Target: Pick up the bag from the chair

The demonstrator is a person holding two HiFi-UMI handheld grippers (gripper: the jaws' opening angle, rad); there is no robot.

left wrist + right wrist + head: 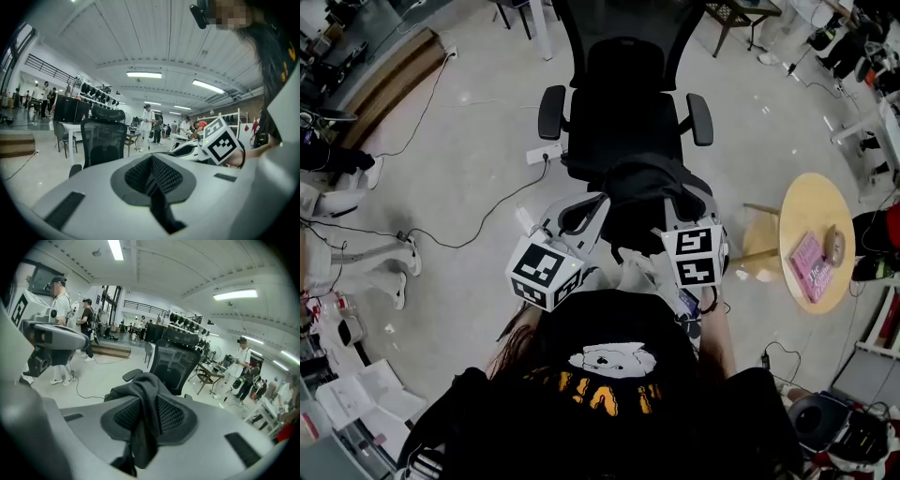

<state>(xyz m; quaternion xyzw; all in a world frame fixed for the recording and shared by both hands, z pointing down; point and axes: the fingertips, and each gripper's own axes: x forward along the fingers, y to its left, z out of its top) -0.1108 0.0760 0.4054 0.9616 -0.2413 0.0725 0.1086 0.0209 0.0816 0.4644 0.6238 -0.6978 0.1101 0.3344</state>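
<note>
A black fabric bag [642,192] hangs in front of the black mesh office chair [623,112], between my two grippers. My right gripper [680,214] is shut on a fold of the bag [140,394], and the cloth drapes down over its pads [173,416]. The chair [176,364] stands just behind the bag. My left gripper [589,211] is at the bag's left side. In the left gripper view its jaws [152,180] are shut with no cloth between them, and the chair [103,140] stands beyond.
A round wooden table [811,239] with a pink item stands at the right, with a wooden stool [759,248] beside it. Cables [469,225] and a power strip [544,153] lie on the floor at the left. Several people stand further back in the hall.
</note>
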